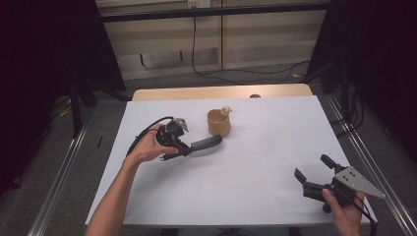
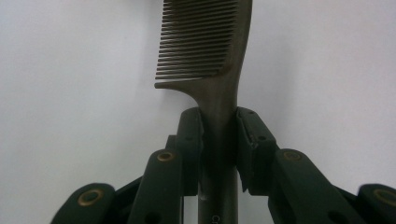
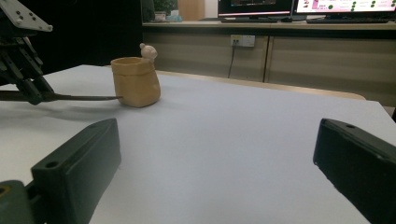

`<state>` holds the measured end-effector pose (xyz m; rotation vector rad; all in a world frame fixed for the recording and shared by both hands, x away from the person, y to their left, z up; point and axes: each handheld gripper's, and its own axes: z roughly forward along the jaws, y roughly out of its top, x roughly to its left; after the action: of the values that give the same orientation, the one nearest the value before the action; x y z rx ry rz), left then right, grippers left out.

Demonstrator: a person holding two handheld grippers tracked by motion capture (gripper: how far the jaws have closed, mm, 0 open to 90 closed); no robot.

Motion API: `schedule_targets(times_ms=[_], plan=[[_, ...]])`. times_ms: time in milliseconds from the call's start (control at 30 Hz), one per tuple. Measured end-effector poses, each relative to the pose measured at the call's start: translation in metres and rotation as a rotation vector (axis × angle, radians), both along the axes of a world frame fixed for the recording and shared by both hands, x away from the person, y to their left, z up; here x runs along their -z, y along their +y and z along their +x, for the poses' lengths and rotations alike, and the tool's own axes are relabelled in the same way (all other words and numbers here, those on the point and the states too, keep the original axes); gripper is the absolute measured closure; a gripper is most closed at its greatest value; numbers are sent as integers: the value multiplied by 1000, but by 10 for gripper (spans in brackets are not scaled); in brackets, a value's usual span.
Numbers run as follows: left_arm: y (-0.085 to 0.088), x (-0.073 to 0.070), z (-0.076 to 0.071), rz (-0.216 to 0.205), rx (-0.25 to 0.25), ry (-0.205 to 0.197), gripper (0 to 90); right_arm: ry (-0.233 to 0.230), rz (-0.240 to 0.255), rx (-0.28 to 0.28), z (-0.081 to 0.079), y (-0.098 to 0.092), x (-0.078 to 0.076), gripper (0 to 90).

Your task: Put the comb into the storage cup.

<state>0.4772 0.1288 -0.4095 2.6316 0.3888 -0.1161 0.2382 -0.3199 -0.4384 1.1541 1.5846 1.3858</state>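
- Black jaws of the left claw are closed on the handle of a dark comb; pads press both sides of the handle and the toothed end sticks out past the jaws.
- From the high view, the left claw hangs low over the white counter, left of centre, with the comb lying roughly level and its far end pointing toward the tan cup.
- Comb end sits just beside the cup's base, outside it. In the right gripper view the comb reaches the lower wall of the cup; can't tell if it touches.
- Cup stands upright, mid-counter toward the back, with a small pale figure on its rim.
- Right claw is at the near right corner, jaws spread wide with nothing between them, well apart from cup and comb.
- Progress, my read: pick-up is done, grip looks square and firm. Looks like the comb is headed for the cup, though the destination is a guess.
- Left to do if so: raise the comb, tip it toward upright, clear the rim, lower it in, let go.
- Risk: comb is low and level now; pushing forward from here would shove the cup rather than enter it.
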Motion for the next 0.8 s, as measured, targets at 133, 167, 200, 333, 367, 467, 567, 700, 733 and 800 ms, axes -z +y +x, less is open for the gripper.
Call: schedule_targets(times_ms=[133, 167, 200, 333, 367, 467, 567, 700, 733, 800], plan=[[6, -3, -3, -37, -12, -11, 728, 3, 3, 1, 0, 0, 0, 1], [8, -4, -3, -48, -22, -12, 728, 2, 3, 1, 0, 0, 0, 1], [9, -5, -4, -57, -22, -12, 728, 2, 4, 0, 0, 0, 0, 1], [16, -10, -6, -121, -38, -19, 728, 2, 3, 2, 0, 0, 0, 1], [18, -12, -6, -134, -39, -14, 728, 2, 3, 1, 0, 0, 0, 1], [22, -17, -8, -173, -64, -43, 728, 4, 2, 1, 0, 0, 0, 1], [26, -22, -10, -204, -79, -53, 728, 3, 4, 0, 0, 0, 0, 1], [29, -27, -13, -226, -79, -64, 728, 2, 3, 2, 0, 0, 0, 1], [29, -29, -14, -248, -79, -68, 728, 3, 4, 1, 1, 0, 0, 1], [31, -31, -15, -264, -81, -75, 728, 2, 3, 0, 1, 0, 0, 1]])
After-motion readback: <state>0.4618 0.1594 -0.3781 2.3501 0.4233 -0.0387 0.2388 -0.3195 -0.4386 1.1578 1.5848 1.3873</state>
